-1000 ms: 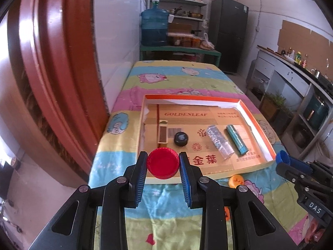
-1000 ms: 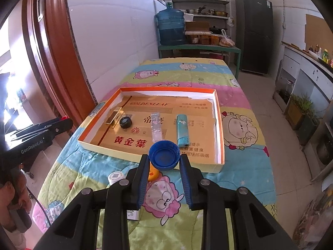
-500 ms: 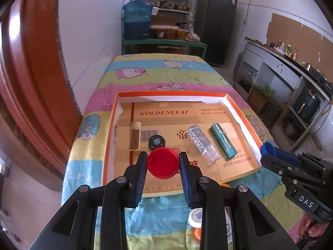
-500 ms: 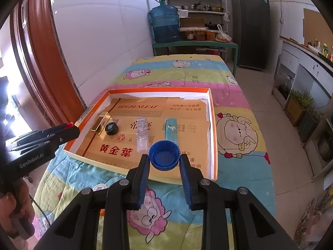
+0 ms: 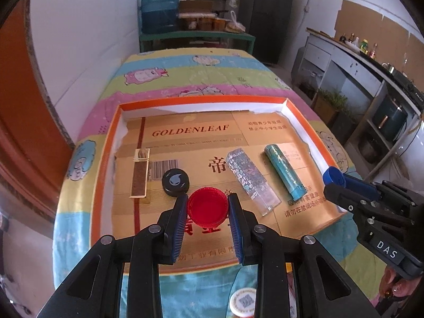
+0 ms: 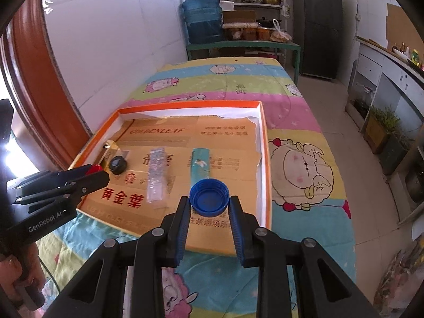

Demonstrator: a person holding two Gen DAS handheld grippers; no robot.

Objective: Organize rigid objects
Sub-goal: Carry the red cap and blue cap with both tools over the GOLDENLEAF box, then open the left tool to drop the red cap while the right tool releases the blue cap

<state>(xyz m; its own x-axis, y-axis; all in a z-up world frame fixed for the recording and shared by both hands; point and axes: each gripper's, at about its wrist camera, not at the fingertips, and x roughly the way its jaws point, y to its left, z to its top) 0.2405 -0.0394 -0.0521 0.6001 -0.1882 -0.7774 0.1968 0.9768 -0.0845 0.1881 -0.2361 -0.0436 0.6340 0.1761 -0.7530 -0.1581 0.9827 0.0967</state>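
Note:
My left gripper [image 5: 207,209] is shut on a red bottle cap [image 5: 207,206], held above the near part of an orange-rimmed cardboard tray [image 5: 106,159]. My right gripper [image 6: 210,203] is shut on a blue bottle cap [image 6: 209,197] above the tray's [image 6: 266,164] near right part. Inside the tray lie a black cap [image 5: 175,181], a gold-and-brown bar [image 5: 140,172], a clear patterned lighter [image 5: 251,180] and a teal lighter [image 5: 285,171]. From the left wrist the right gripper [image 5: 335,179] shows at right with its blue cap; from the right wrist the left gripper [image 6: 98,173] shows at left.
The tray rests on a table under a striped cartoon-print cloth [image 6: 304,159]. A white round cap [image 5: 243,300] lies on the cloth near the front edge. A white wall and a red-brown door frame [image 6: 31,92] run along the left. Shelving with a water jug [image 6: 202,18] stands beyond the table's far end.
Both grippers have moved forward and down over the tray, each still holding its cap. The tray's contents have not shifted.

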